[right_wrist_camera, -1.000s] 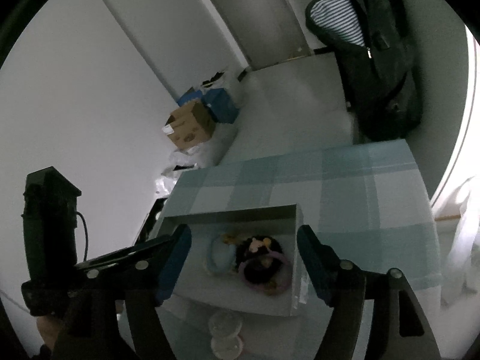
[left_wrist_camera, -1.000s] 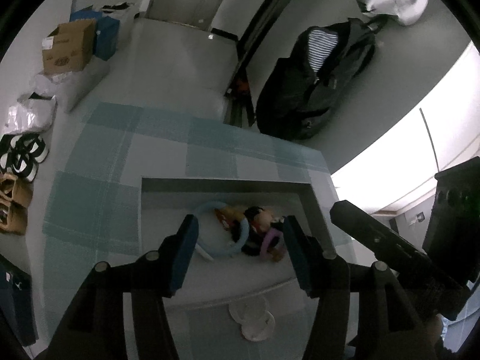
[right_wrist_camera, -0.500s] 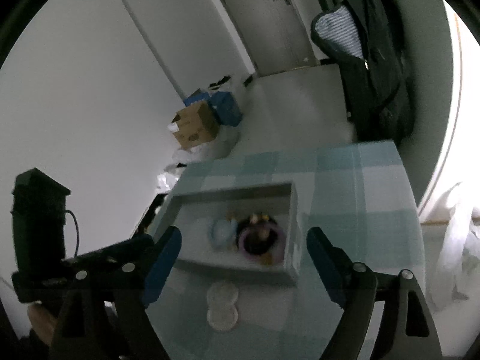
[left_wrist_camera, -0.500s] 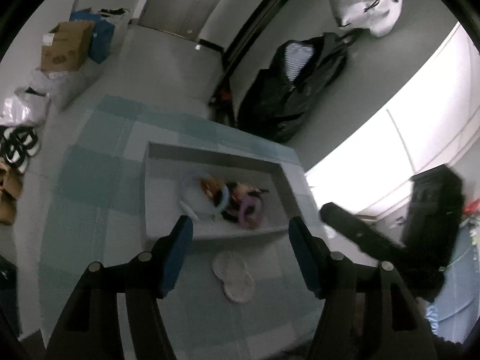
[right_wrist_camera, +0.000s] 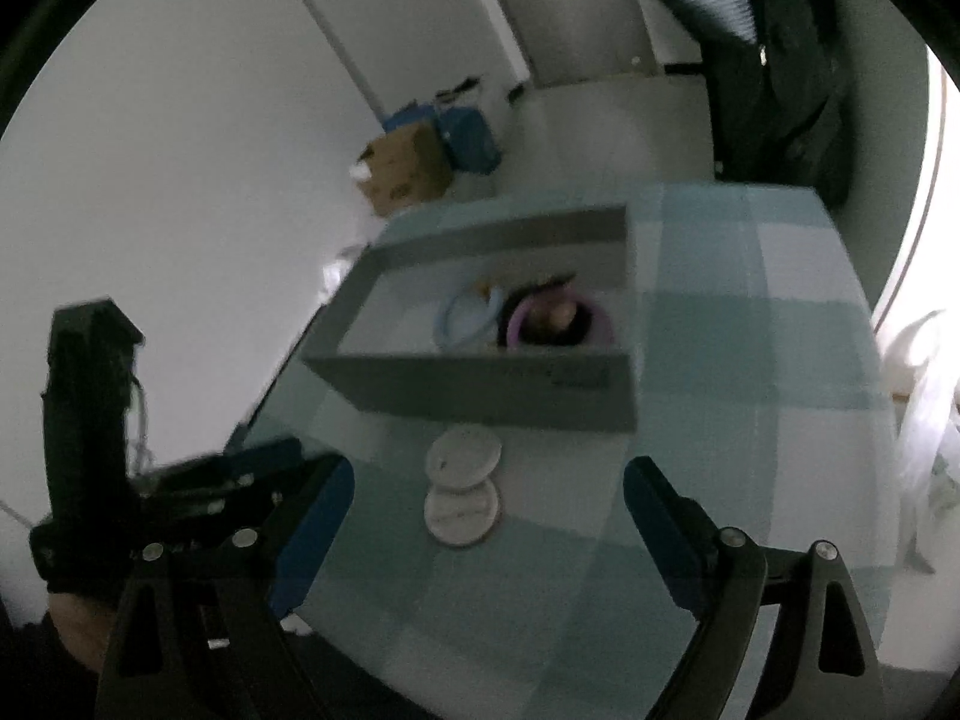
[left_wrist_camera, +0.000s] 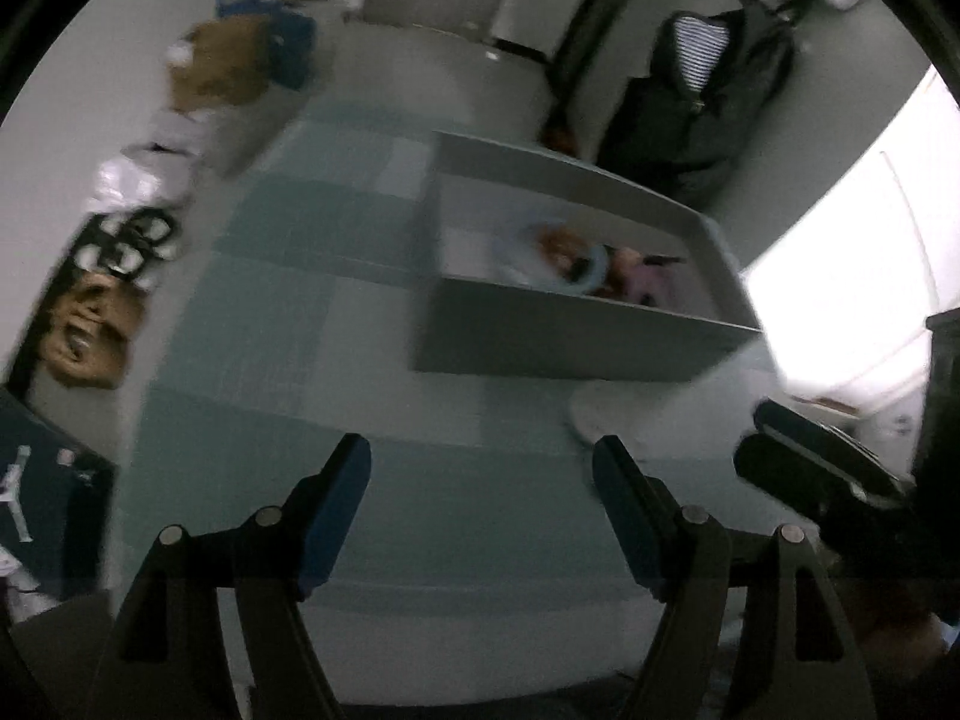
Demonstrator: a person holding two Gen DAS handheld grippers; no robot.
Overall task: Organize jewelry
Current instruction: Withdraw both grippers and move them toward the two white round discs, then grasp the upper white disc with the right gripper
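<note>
Now left gripper (left_wrist_camera: 481, 474) jaws spread wide, empty, right gripper (right_wrist_camera: 487, 495) likewise, above checked tablecloth (right_wrist_camera: 738, 360).

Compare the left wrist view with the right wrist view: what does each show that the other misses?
Only the left wrist view shows the shoes on the floor beside the table. Only the right wrist view shows both white round lids whole, lying in front of the gray box, and a white bag past the table's edge. Both show the box holding a blue ring and a purple ring, the checkered tablecloth, the cardboard carton and the dark jacket. The left gripper and right gripper are open and empty.
</note>
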